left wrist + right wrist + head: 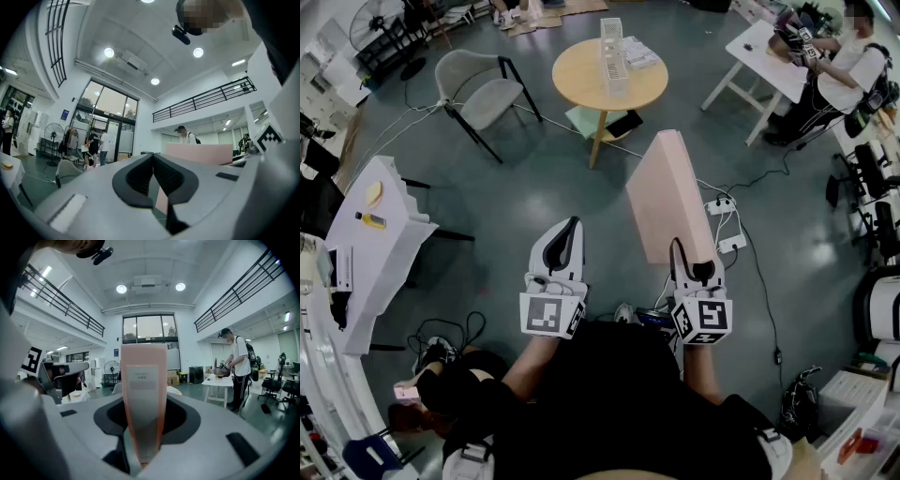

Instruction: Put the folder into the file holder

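A tall pink folder [667, 197] stands upright in front of me, and my right gripper [694, 263] is shut on its near lower edge. In the right gripper view the folder [143, 390] rises between the pads and fills the middle. The white file holder [612, 52] stands on a round wooden table [581, 80] further ahead. My left gripper [573, 226] hangs level to the left of the folder, shut with nothing in it. In the left gripper view, the jaws [153, 159] meet and the folder [199, 152] shows behind them to the right.
A grey chair [483, 94] stands left of the round table. A white table [370, 244] is at my left; another white table [769, 56] with a seated person is at the far right. A power strip [727, 225] and cables lie on the floor.
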`<state>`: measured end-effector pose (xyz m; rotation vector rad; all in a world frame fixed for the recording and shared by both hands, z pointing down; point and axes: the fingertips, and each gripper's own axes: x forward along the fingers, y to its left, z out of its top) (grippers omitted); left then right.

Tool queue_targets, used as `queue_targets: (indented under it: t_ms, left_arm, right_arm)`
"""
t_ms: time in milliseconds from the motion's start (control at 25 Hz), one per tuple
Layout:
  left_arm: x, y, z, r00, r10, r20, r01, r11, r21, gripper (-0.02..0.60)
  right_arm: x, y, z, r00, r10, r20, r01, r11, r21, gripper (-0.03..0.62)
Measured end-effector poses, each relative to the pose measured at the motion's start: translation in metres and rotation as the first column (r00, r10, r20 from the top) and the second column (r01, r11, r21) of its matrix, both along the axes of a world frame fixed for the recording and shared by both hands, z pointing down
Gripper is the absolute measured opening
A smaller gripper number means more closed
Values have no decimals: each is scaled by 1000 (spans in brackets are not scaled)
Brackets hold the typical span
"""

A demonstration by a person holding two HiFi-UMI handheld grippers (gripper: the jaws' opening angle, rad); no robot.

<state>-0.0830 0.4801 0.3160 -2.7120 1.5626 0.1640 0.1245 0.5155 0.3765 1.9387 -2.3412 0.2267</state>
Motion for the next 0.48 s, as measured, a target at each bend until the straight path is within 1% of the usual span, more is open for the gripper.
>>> queue_targets:
  t_ms: [480]
  left_arm:
    - [15,6,3,1000,0,6,0,1000,-4,6]
  right_arm:
    - [9,2,2,1000,-12,2,12,1000,5,147]
